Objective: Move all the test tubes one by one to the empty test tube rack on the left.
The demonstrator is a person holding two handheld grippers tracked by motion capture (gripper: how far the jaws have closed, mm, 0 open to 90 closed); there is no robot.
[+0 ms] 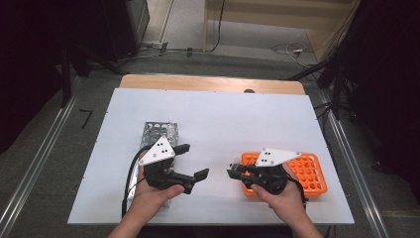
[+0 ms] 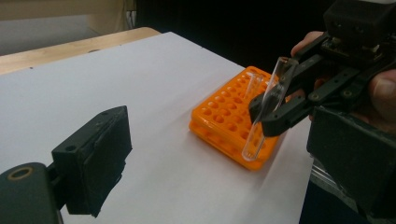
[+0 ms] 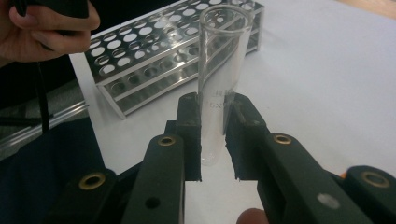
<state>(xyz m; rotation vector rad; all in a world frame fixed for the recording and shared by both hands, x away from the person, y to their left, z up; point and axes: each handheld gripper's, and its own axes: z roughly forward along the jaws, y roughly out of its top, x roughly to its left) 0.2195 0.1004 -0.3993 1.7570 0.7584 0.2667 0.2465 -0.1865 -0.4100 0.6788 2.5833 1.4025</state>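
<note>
My right gripper (image 3: pixel 215 126) is shut on a clear glass test tube (image 3: pixel 219 65), gripping its lower part, with the open mouth up. In the left gripper view the same tube (image 2: pixel 267 105) hangs tilted just in front of the orange tube rack (image 2: pixel 224 116). That orange rack (image 1: pixel 309 171) lies under my right hand in the high view. A second clear tube (image 2: pixel 253 83) seems to stand in the rack. My left gripper (image 1: pixel 192 161) is held open with nothing between its fingers (image 2: pixel 95 158), facing the right gripper (image 1: pixel 234 171).
A metal tube rack (image 1: pixel 159 133) with several empty holes stands at the left, just behind my left hand; the metal rack (image 3: pixel 154 51) is also in the right gripper view. The white table sheet (image 1: pixel 223 119) has bare room at the middle and back.
</note>
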